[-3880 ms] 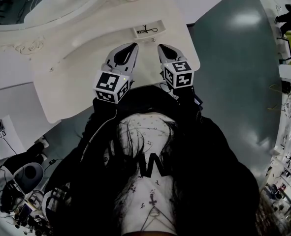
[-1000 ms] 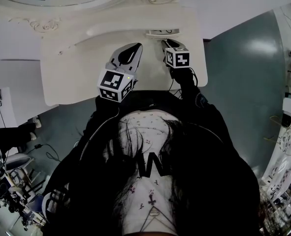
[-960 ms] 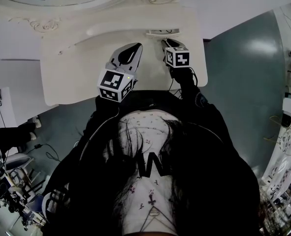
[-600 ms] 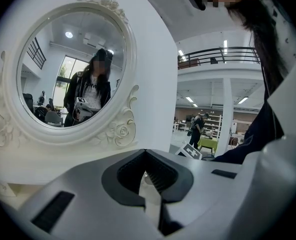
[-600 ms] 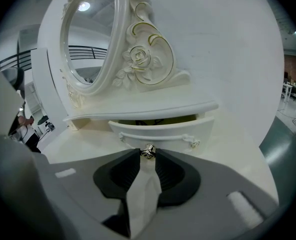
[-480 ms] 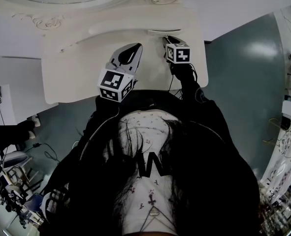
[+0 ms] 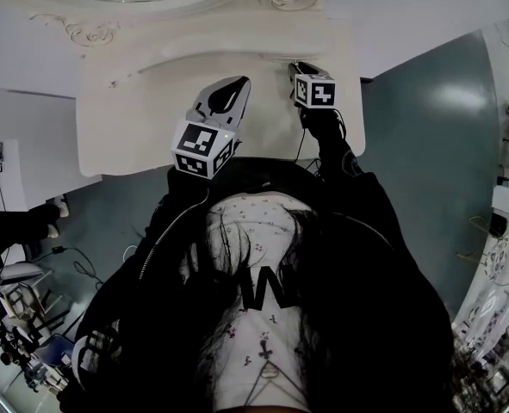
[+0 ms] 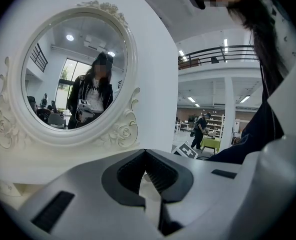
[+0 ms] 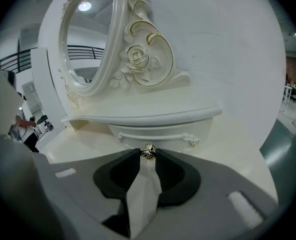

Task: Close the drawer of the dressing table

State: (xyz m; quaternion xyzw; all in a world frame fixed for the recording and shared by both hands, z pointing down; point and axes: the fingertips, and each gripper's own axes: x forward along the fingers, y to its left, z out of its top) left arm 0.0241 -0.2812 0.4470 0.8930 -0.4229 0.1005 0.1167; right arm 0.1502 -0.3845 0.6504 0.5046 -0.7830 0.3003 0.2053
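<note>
Seeing the drawer [image 9: 137, 134] pushed in at the back of the counter [image 7: 125, 132], right of centre, tucked under the curved shelf [image 9: 142, 115]. Front about flush below the shelf lip. Small metal knob [image 9: 148, 151] mid-front.

Right gripper [image 9: 148, 155] angled down onto it, fingers pinching the knob at their very tips. Marker cube [image 7: 314, 90] of that gripper just short of the drawer front in the head view. Only this gripper and its dark sleeve [image 7: 340, 157] in front of the drawer.

Left gripper [image 8: 145, 154] well left of the drawer, hovering over bare counter, fingers pressed together on nothing.

Above the shelf: oval mirror [image 8: 72, 79] in a carved frame, rose scroll [image 9: 137, 56] at its foot, right over the drawer. Reflecting a person with a gripper in hand.

Past the counter's right edge: grey-green floor [image 7: 426, 144]. Lower left of the head view: cables and gear [image 7: 30, 351] on the floor, well apart from the drawer.
</note>
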